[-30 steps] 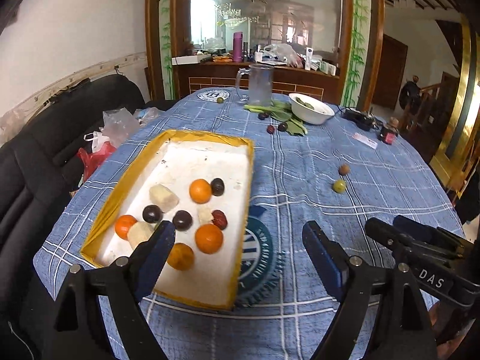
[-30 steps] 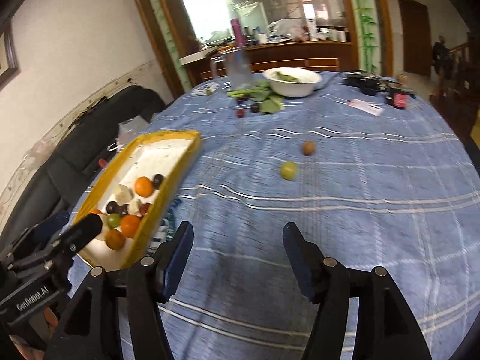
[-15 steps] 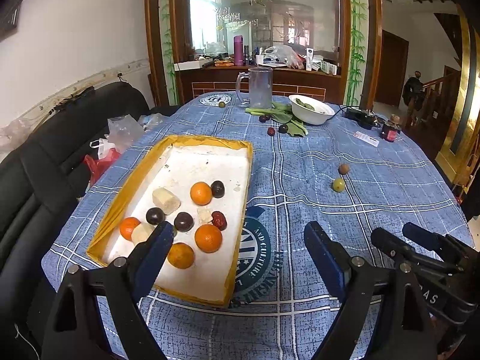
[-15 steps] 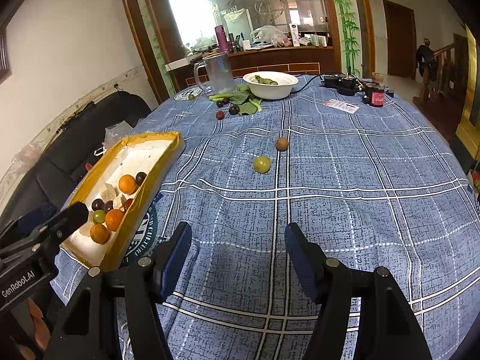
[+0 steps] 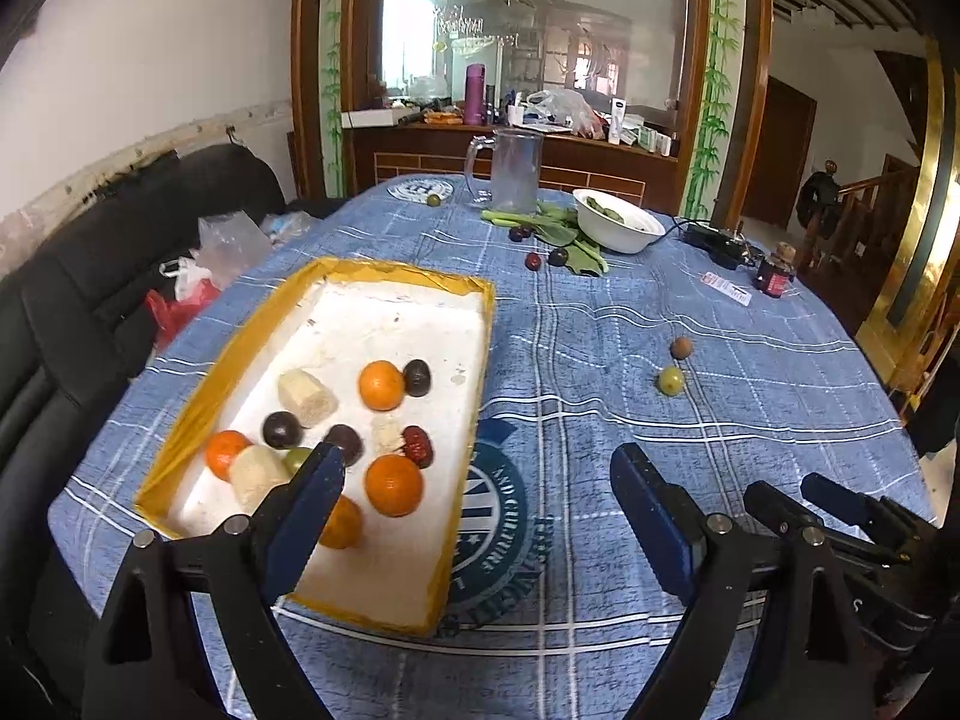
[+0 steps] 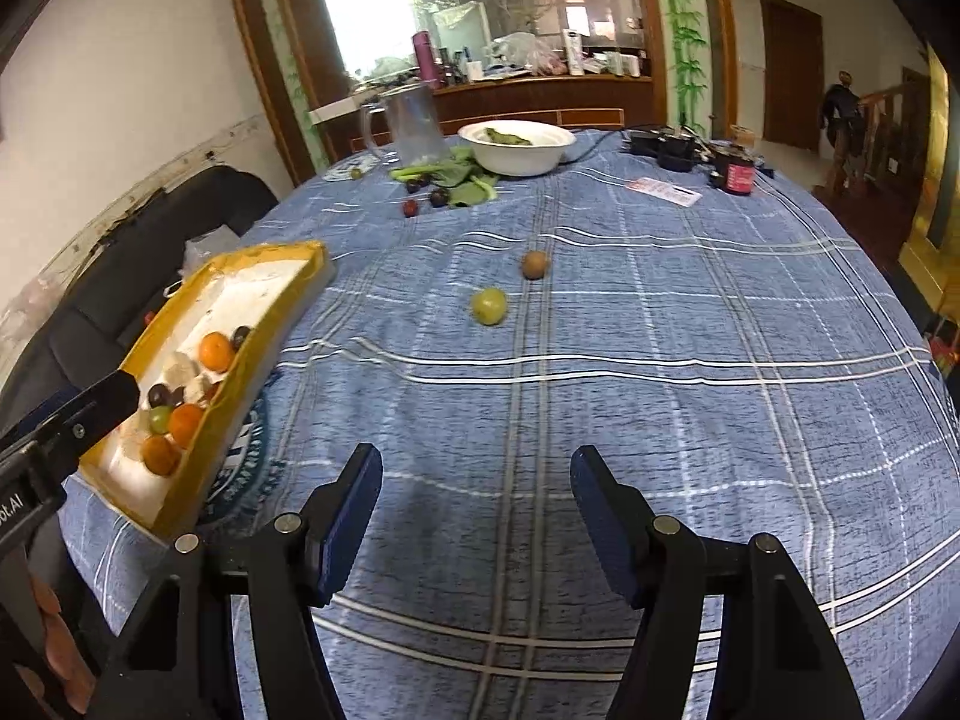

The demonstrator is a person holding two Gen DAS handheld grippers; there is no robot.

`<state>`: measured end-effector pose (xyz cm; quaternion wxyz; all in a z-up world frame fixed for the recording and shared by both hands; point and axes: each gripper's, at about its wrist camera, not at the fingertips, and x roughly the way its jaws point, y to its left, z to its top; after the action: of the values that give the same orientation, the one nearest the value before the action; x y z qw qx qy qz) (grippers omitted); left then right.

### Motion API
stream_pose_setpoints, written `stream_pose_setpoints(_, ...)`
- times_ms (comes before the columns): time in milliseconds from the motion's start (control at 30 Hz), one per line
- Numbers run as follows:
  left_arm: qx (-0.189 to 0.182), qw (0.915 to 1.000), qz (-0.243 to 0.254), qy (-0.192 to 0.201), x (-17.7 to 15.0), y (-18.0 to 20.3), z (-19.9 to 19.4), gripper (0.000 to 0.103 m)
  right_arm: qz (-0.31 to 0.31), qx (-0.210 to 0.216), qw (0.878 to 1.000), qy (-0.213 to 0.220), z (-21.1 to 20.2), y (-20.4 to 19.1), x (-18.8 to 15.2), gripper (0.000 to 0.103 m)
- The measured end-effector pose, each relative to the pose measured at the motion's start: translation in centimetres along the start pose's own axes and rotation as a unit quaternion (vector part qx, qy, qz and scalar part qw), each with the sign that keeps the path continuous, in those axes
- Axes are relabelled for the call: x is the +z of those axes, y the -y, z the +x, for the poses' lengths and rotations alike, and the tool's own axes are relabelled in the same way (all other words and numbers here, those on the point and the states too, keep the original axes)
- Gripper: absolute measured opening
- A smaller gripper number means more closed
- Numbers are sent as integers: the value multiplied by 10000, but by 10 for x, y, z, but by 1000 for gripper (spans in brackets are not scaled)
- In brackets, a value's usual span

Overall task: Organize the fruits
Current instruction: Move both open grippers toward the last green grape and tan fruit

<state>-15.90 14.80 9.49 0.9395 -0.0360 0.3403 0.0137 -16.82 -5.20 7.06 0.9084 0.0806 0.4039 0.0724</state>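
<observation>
A home dining room: a counter under a blue checked cloth (image 5: 750, 480), a black sofa (image 5: 72, 300) at left, a cluttered wooden sideboard (image 5: 570, 147) far behind, a staircase (image 5: 864, 204) at right.

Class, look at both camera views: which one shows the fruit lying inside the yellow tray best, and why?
The left wrist view: it looks down into the yellow tray, so the oranges, dark fruits and pale pieces show separately. The right wrist view sees the tray side-on at its left edge, its wall and the left gripper hiding some fruit.

left tool (image 5: 474, 501) | jaws slightly wider, empty | right tool (image 6: 474, 501) | view swung, steadier
</observation>
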Motion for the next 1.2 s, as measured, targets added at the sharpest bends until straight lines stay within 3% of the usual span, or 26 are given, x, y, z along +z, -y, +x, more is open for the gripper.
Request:
stream_pose_setpoints(400, -64, 9999, 70, -90, -1, 5, 8, 90, -58, 73, 9999, -137, 9, 1, -2, 70)
stream_pose_setpoints(667, -175, 9995, 48, -263, -4, 5, 19, 90, 124, -151, 9998, -3, 3, 38, 8, 69)
stream_pose_setpoints(1000, -462, 9984, 237, -212, 3, 15, 32, 90, 292, 79, 9994, -169, 35, 61, 84, 69)
stream_pose_setpoints(1200, -546, 9972, 410, -308, 9, 27, 45, 90, 357, 213, 9987, -300, 58, 58, 95, 69)
